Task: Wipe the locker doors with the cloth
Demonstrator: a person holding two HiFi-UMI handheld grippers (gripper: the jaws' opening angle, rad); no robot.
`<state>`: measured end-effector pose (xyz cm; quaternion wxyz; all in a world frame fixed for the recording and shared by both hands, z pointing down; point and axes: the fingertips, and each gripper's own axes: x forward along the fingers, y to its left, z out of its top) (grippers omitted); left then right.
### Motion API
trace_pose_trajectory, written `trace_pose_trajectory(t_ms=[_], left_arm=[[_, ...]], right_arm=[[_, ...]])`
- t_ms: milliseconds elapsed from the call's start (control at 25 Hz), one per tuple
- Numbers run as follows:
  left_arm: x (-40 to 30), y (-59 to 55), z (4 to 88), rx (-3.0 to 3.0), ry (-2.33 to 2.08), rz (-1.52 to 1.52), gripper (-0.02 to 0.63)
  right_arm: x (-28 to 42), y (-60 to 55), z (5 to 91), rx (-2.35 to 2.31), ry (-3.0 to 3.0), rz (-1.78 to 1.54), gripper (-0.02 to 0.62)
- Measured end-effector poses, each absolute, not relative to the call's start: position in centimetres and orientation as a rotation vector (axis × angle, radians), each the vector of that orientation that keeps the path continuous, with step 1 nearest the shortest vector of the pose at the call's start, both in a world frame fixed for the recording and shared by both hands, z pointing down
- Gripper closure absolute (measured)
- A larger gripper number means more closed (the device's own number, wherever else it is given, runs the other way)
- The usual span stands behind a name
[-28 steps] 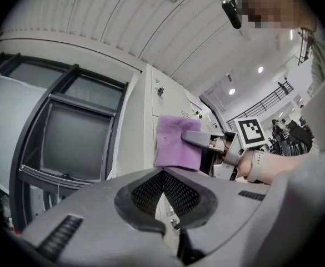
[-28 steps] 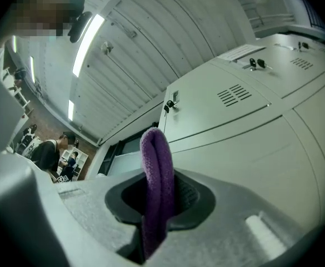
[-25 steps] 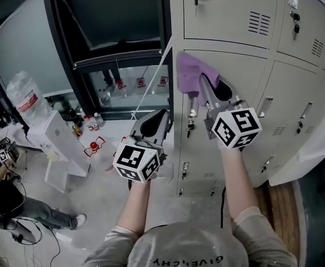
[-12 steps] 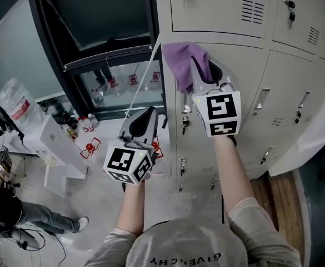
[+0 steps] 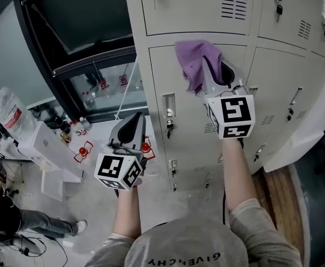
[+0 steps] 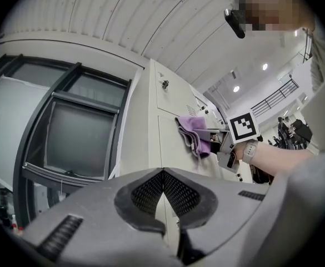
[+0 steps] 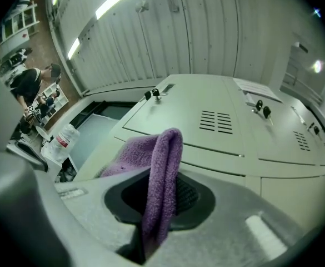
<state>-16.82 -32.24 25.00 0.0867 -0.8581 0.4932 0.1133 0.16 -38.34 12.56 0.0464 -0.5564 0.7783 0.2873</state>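
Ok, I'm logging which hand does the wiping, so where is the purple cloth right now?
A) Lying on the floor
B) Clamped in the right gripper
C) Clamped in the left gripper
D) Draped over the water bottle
B: the right gripper view shows the purple cloth pinched between the jaws of the right gripper, while the left gripper has its jaws together on nothing.

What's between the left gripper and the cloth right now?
Head view: between the left gripper and the cloth, only the locker door with its latch.
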Motion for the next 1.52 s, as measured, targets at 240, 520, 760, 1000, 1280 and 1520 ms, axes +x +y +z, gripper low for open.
trace_pose_trajectory(t_ms=[240, 520, 760, 1000, 1280, 1520], left_arm=[[-16.7, -32.7, 25.5, -2.564, 1.534, 0.378, 0.607], [-15.4, -32.4, 26.3, -2.603, 1.546, 0.448, 0.607], [-14.3, -32.2, 27.1, -2.609, 1.569, 0.447, 0.607], [-14.2, -31.7, 27.9, -2.606, 1.596, 0.405, 0.607], [-16.5, -30.6, 28.4, -2.566, 1.67, 0.389, 0.607], [-19.9, -28.8, 29.1, -2.494, 1.779, 0.363, 0.607]], right_arm=[[5.6, -38.8, 12.9, -1.766, 2.323, 0.829, 0.54], [11.9, -39.3, 13.1, -1.853, 2.247, 0.724, 0.54], [13.6, -39.4, 13.1, -1.876, 2.213, 0.728, 0.54], [9.2, -37.0, 14.6, -1.598, 2.292, 0.692, 0.541], [-2.6, -36.1, 19.5, -1.225, 2.539, 0.581, 0.54], [-9.1, -36.4, 21.2, -1.167, 2.636, 0.659, 0.54]])
